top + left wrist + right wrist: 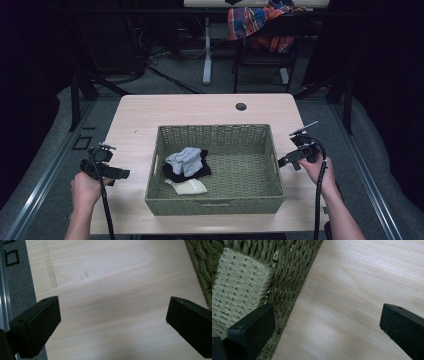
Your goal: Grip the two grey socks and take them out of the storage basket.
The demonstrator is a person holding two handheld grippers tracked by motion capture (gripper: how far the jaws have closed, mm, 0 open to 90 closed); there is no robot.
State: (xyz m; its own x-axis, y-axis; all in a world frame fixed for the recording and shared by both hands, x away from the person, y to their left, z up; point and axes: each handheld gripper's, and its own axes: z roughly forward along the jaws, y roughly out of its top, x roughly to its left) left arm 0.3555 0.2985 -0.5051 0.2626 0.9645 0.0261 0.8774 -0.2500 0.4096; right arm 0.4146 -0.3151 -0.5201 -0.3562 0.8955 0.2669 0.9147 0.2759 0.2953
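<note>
Here the left gripper (111, 171) hangs over the desk (200, 107) near its left edge, jaws spread wide with nothing between them. The right gripper (295, 159) sits near the right edge, just beside the basket (215, 206), jaws likewise apart and empty. The basket stands mid-desk toward the front edge; in its left half lie a grey cloth (185, 160), a black cloth (175, 175) and what looks like a cream sock (189, 187).

Desk (150, 112): pale wood, round cable hole (241, 106) near far edge. Floor (170, 75): grey carpet, cables trailing. Beyond the far edge: second table's white leg (207, 50); dark chair (265, 55) draped with plaid cloth (250, 20). Surroundings dark.
</note>
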